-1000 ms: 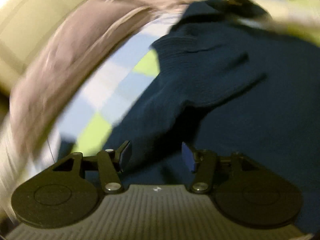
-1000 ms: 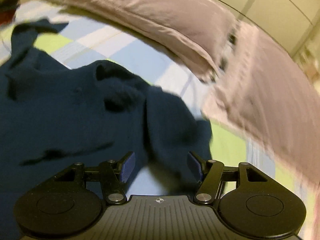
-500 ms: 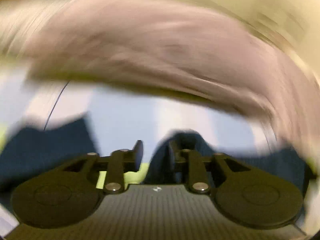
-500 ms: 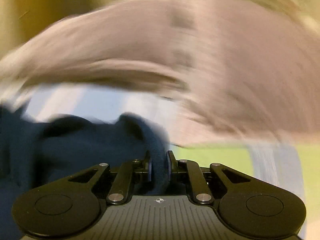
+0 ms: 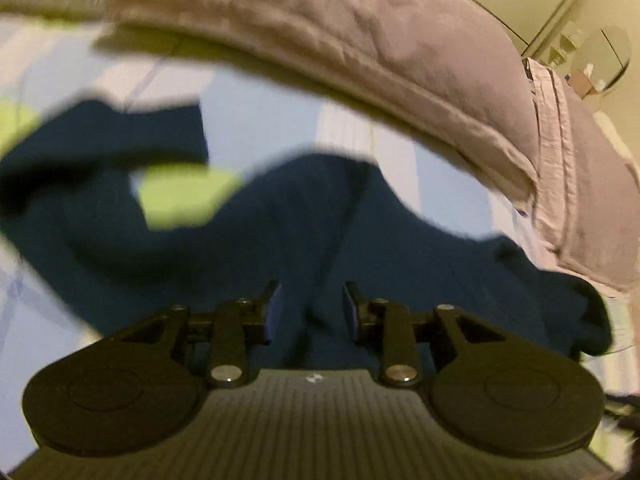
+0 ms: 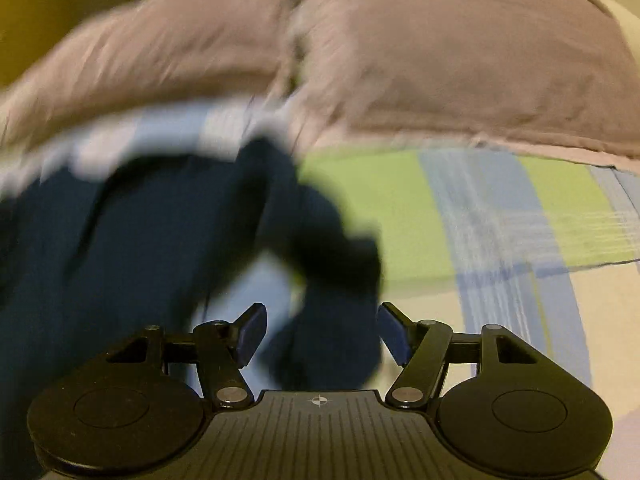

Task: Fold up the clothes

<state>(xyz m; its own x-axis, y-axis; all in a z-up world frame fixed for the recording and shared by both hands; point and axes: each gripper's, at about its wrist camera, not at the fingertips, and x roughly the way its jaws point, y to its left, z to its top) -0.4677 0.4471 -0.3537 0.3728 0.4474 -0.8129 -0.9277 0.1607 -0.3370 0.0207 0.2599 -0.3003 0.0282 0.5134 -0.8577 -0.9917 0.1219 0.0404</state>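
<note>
Navy garment [image 5: 328, 240] between the left gripper [image 5: 311, 306] fingers, narrow and opening, pads apparently not pressing. Right gripper [image 6: 320, 330] fingers wide, opening, a loose fold between them. Spread on the checked bed sheet [image 6: 500, 216], lilac duvet [image 5: 360, 40] at 12 o'clock. Probably soft, light, limp: best taken by hem or corner.

A: Where's the garment [image 5: 320, 232]?
B: On the bedsheet [image 6: 500, 216], reaching from nine o'clock to three in the left view.
A: And the duvet [image 5: 360, 40]?
B: Behind it, at twelve o'clock, on that sheet.
</note>
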